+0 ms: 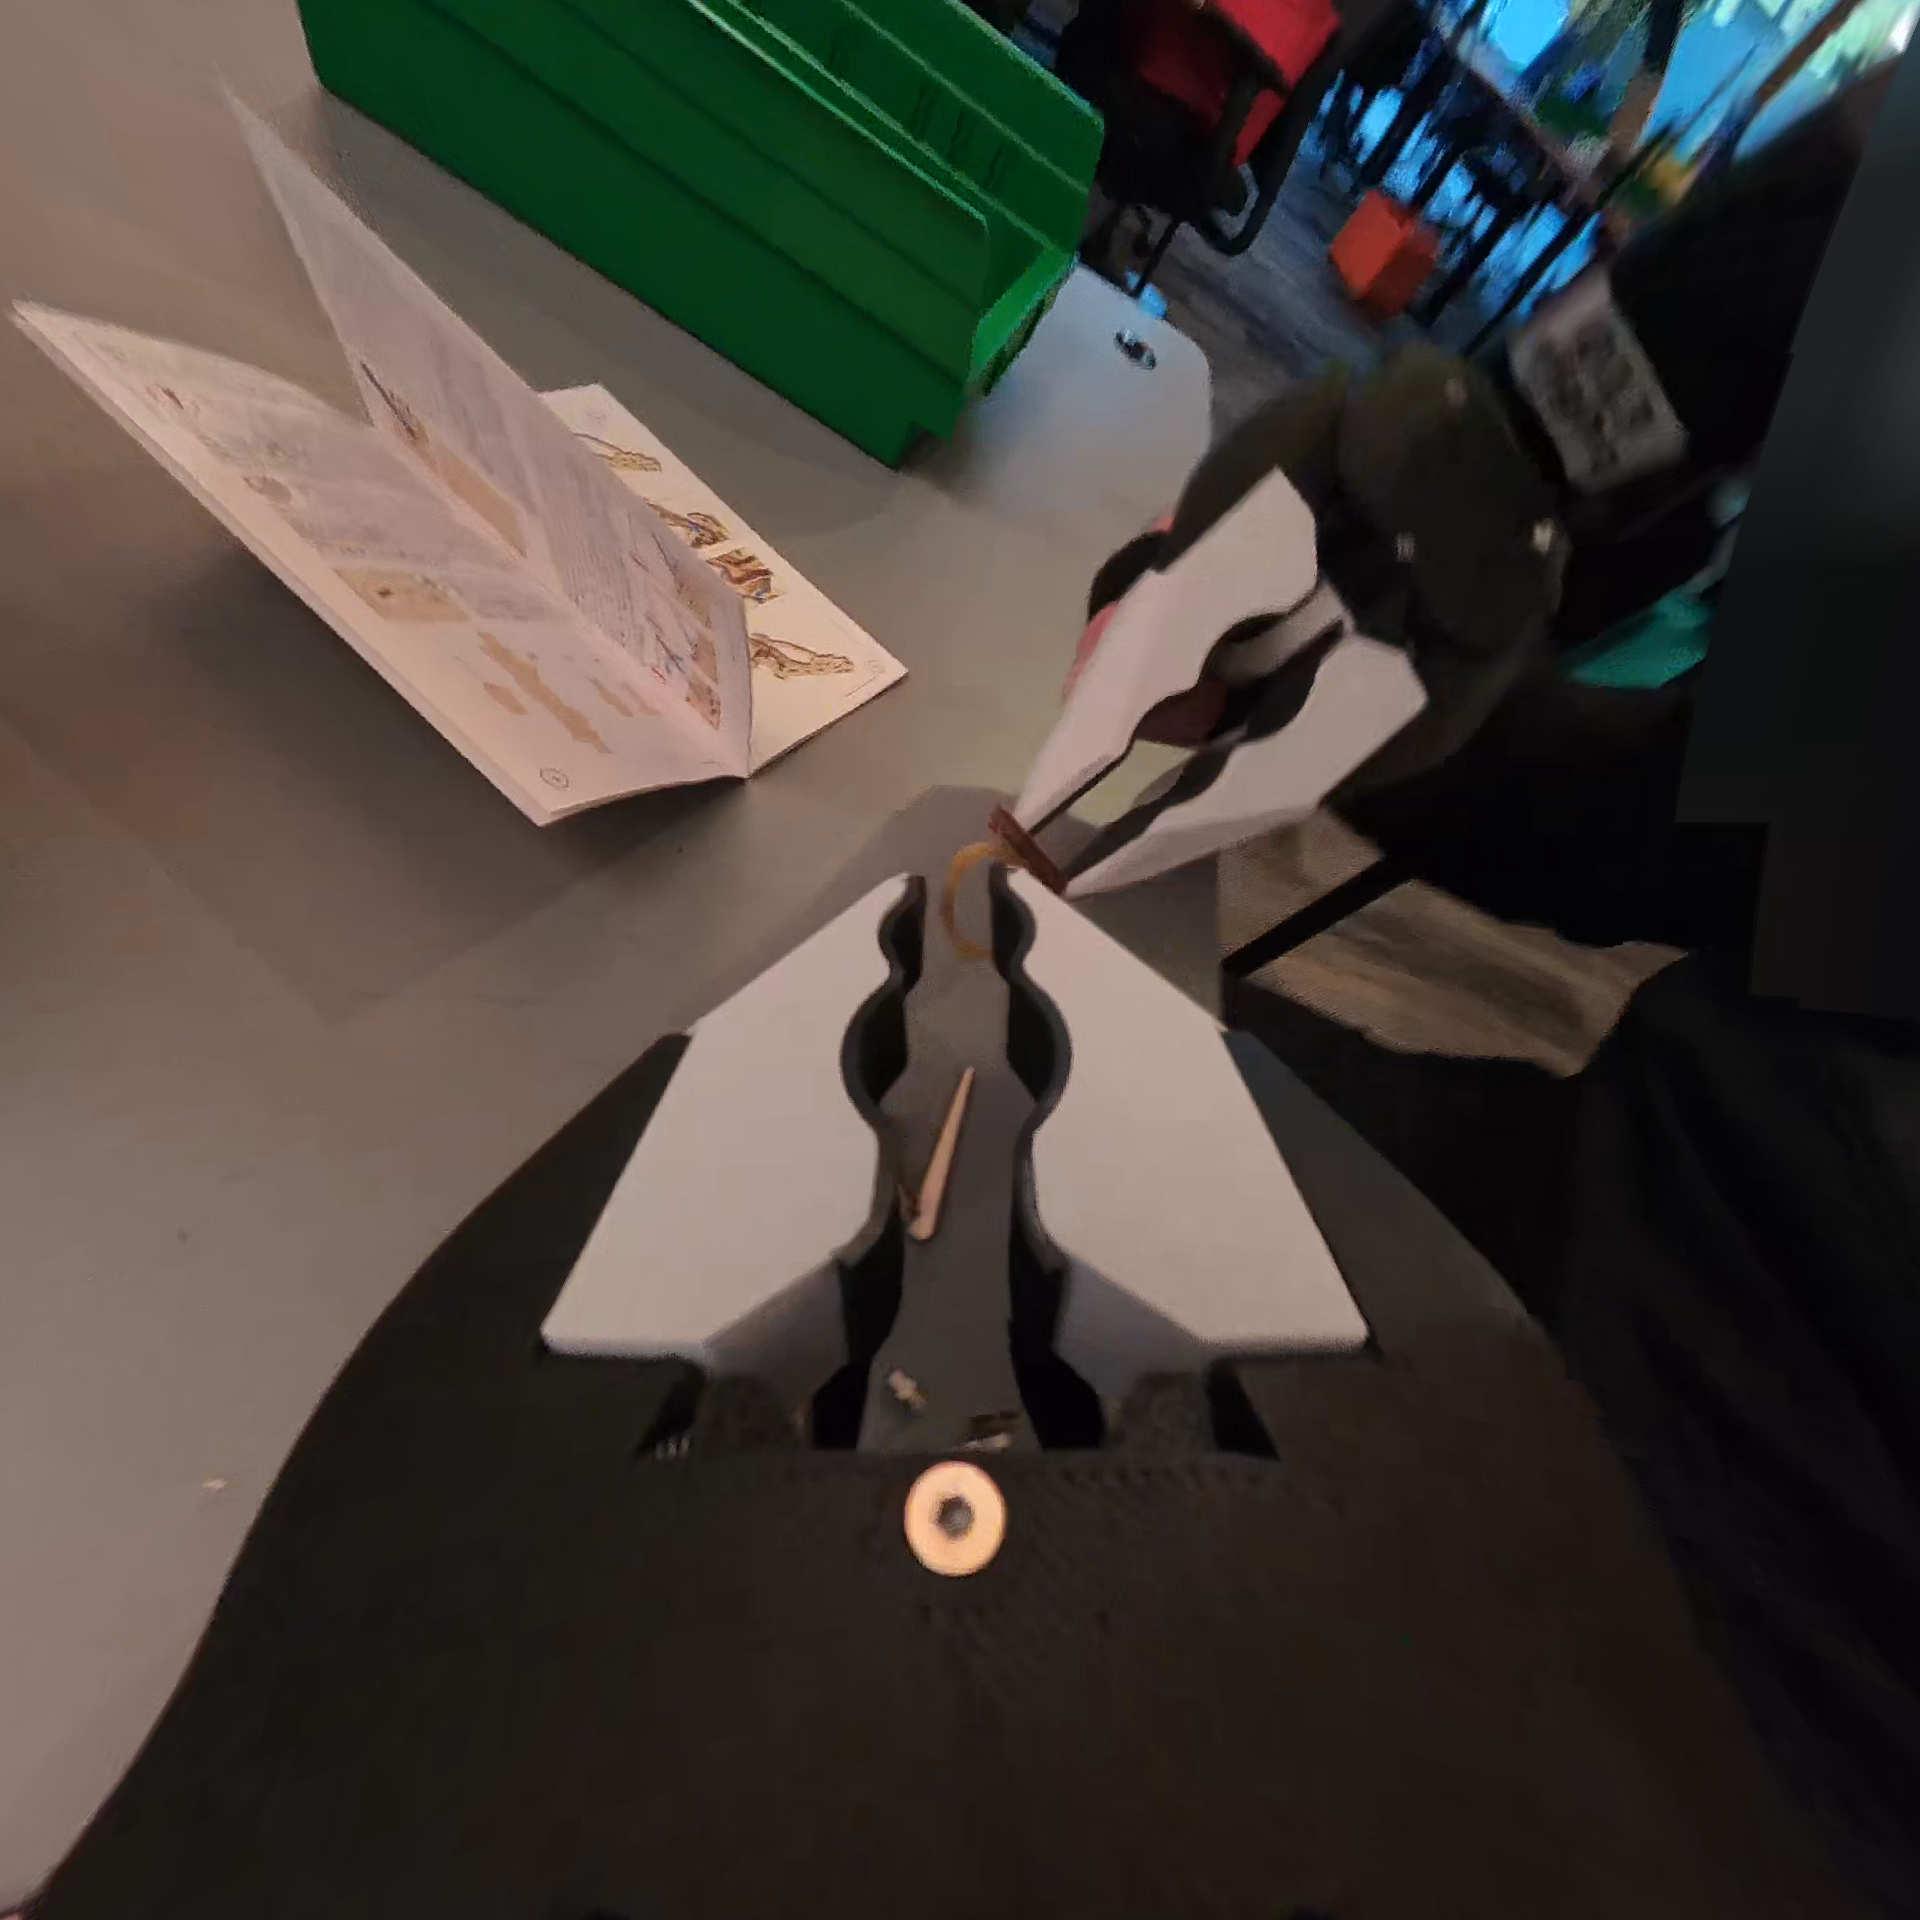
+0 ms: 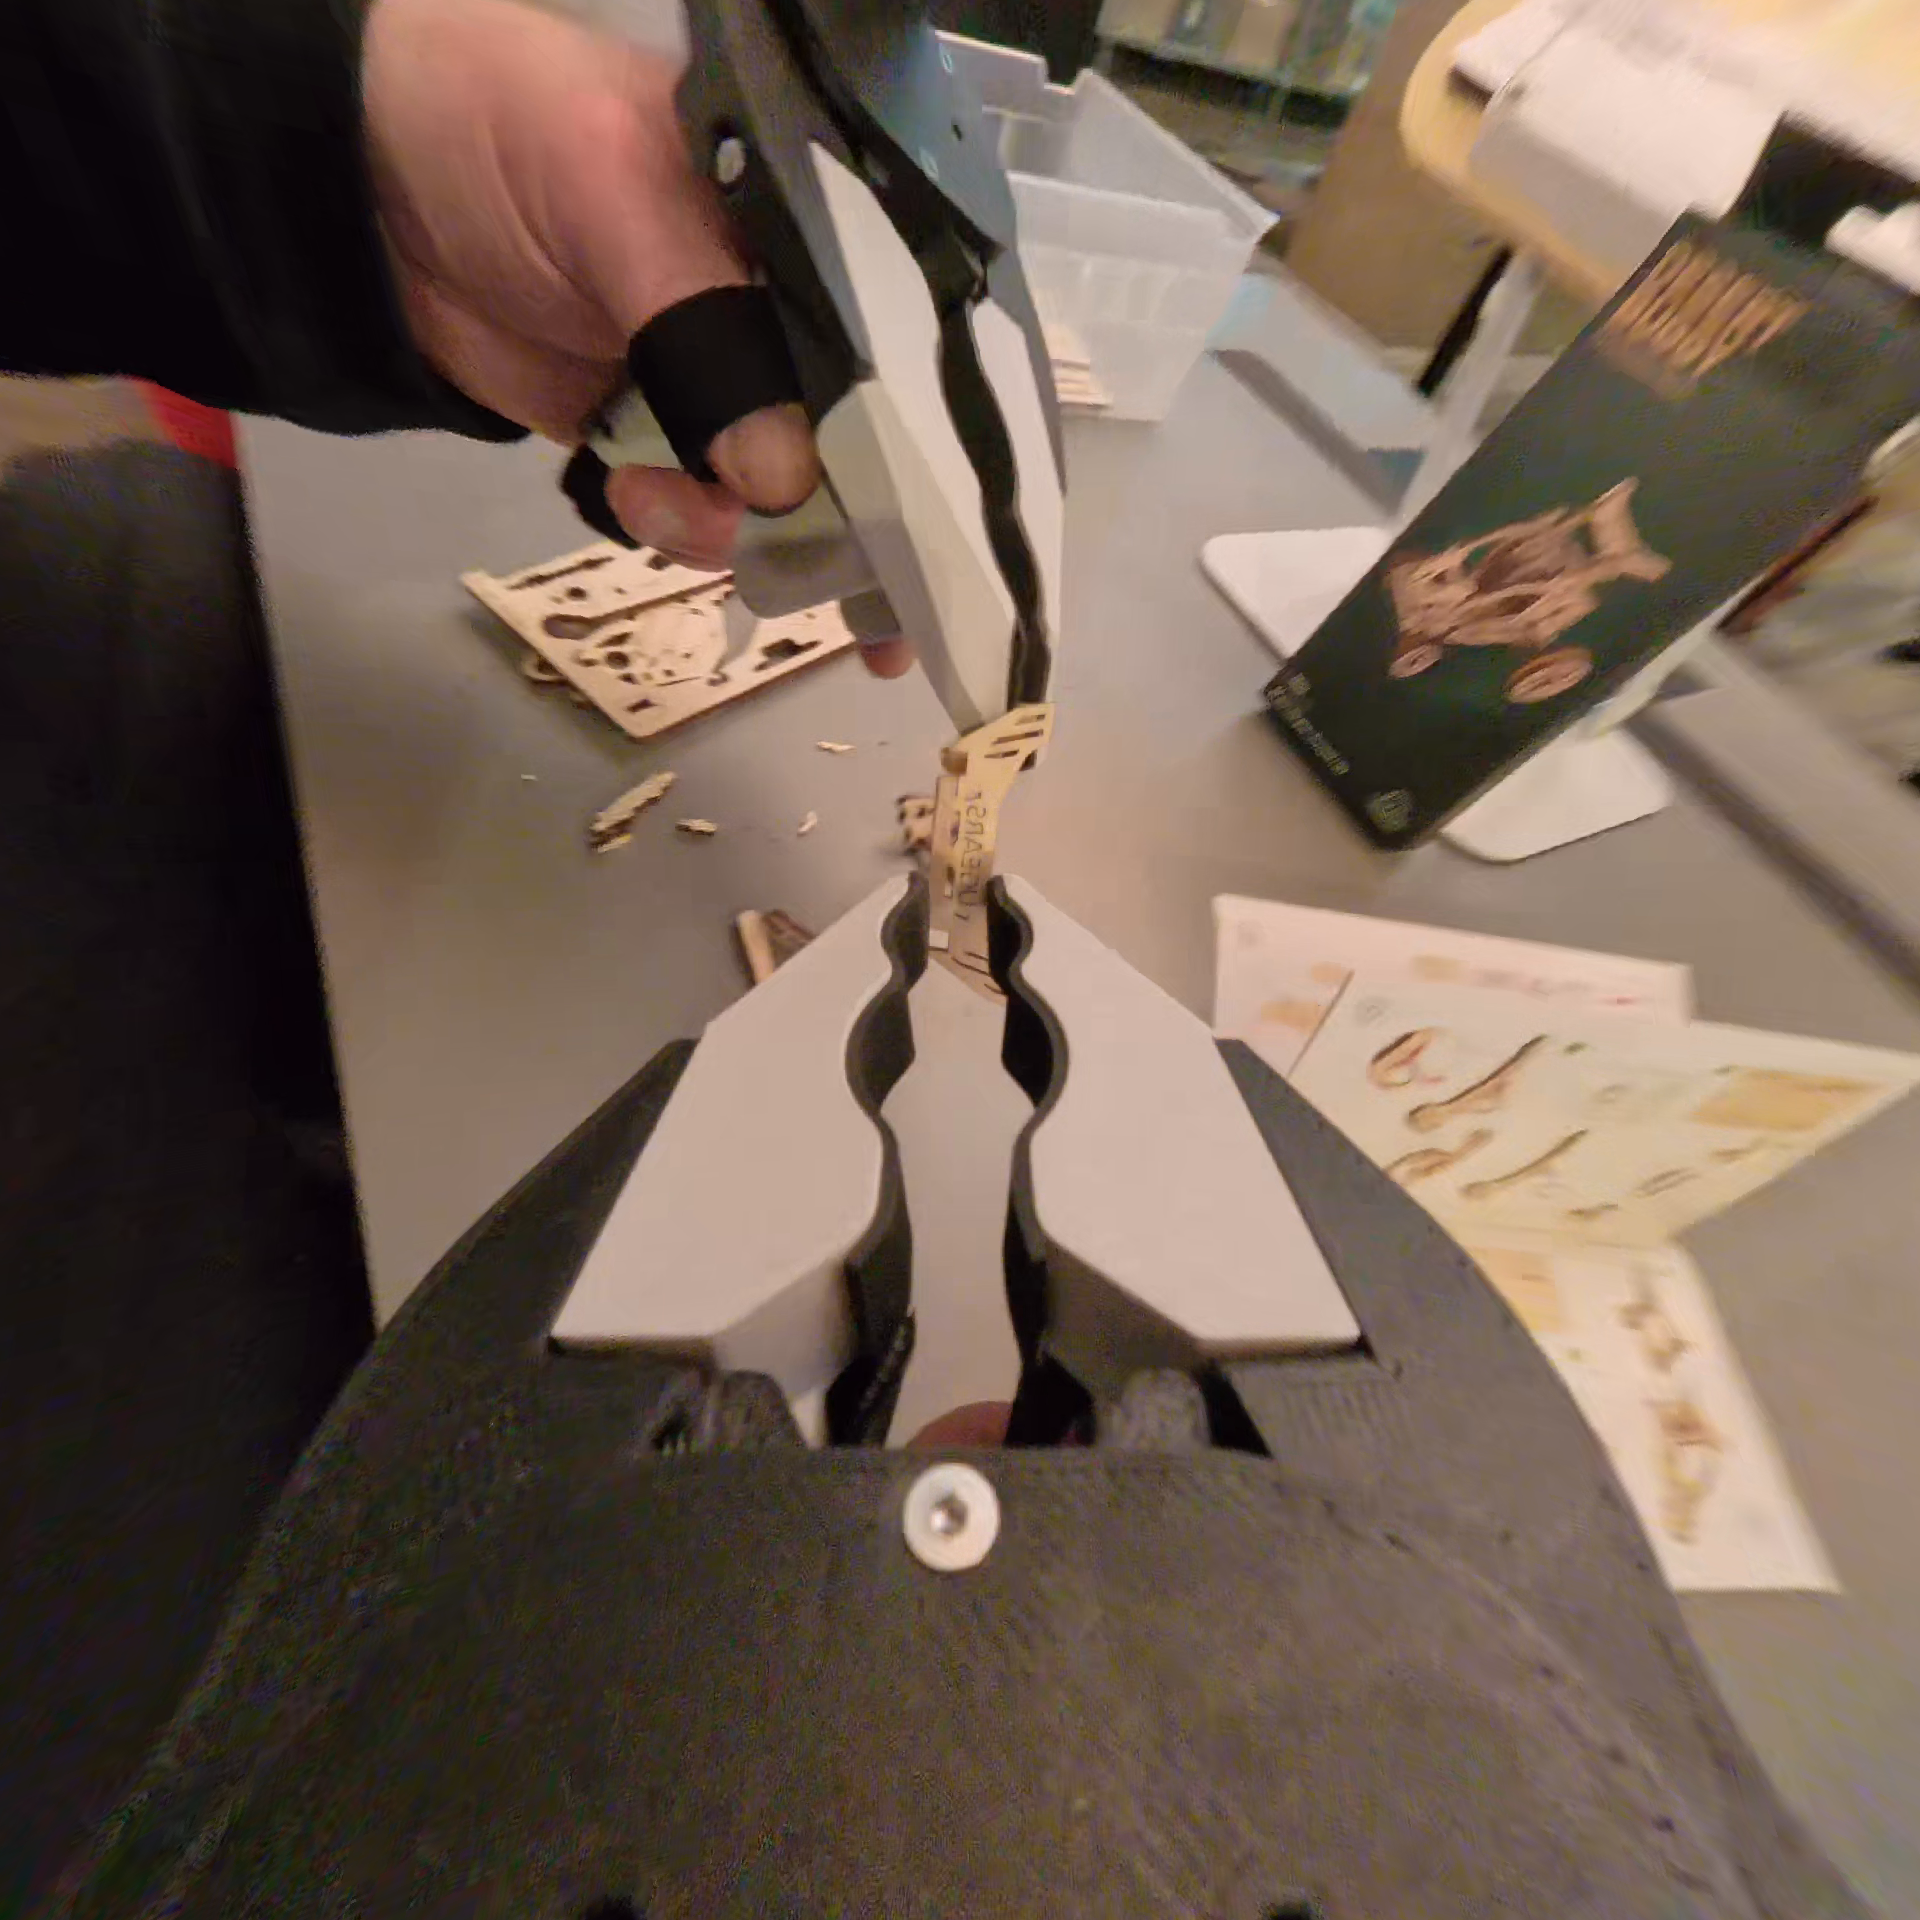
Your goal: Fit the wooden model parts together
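Left wrist view: the left gripper (image 1: 956, 883) pinches a thin curved wooden part (image 1: 961, 904) edge-on, offered to the right gripper (image 1: 1039, 847) near the table's far right edge (image 1: 1174, 343) — booklet (image 1: 436, 540) well clear. Right wrist view: the right gripper (image 2: 956, 904) clamps an upright wooden strip (image 2: 966, 842), steady for mating; the left gripper's part (image 2: 1013, 732) touches its top — scraps (image 2: 634, 810) lie toward the table's left edge.

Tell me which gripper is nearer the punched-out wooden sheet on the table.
Left. The left gripper points down just beside the wooden sheet, its hand over it; the right gripper sits farther off, nearer the camera.
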A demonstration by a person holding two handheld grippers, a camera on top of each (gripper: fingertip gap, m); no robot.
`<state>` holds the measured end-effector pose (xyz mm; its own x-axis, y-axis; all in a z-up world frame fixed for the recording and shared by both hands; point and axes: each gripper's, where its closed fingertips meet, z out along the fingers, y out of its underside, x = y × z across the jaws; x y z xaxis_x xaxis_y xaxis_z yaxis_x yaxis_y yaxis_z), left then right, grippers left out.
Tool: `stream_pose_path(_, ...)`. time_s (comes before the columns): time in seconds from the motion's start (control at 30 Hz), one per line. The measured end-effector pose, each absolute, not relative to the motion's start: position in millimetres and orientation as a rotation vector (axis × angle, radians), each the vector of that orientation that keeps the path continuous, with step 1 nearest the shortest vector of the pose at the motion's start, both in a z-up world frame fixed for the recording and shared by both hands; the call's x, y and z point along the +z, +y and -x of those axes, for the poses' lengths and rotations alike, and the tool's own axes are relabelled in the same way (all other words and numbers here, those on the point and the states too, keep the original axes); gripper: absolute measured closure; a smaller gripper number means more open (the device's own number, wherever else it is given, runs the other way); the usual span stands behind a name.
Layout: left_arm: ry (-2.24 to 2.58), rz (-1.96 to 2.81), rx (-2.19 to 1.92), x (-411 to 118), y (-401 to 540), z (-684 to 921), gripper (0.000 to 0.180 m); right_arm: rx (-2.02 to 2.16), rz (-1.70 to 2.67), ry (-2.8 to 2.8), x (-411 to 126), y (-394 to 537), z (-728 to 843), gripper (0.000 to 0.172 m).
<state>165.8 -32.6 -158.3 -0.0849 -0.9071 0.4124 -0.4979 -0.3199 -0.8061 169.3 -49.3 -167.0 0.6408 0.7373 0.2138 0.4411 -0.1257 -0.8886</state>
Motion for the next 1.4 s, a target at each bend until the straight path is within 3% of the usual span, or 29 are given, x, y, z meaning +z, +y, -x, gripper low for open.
stream_pose_path(0.13,1.682,1.636,-1.145,-168,-42,-169,0.180,0.553,1.873,-1.006,-190,-59,-175,0.163)
stream_pose_path(0.33,1.809,1.554,-0.948,-191,-56,-186,0.180,0.672,2.013,-1.030,-205,-72,-199,0.163)
stream_pose_path(0.57,1.961,1.147,-0.559,-186,-54,-196,0.156,0.935,2.060,-1.059,-204,-88,-198,0.163)
stream_pose_path(0.63,2.030,1.002,-0.449,-185,-57,-195,0.162,1.006,2.060,-1.053,-201,-87,-196,0.163)
stream_pose_path(0.83,2.104,0.868,-0.477,-179,-72,-185,0.145,1.169,2.000,-1.072,-188,-84,-185,0.163)
stream_pose_path(0.97,2.111,0.818,-0.384,-179,-69,-181,0.168,1.264,1.954,-1.115,-179,-86,-175,0.163)
stream_pose_path(1.13,2.079,0.873,-0.422,-176,-63,-172,0.161,1.422,1.840,-1.132,-165,-89,-173,0.164)
stream_pose_path(1.4,2.023,0.823,-0.570,-155,-79,-165,0.176,1.530,1.752,-1.187,-152,-97,-164,0.164)
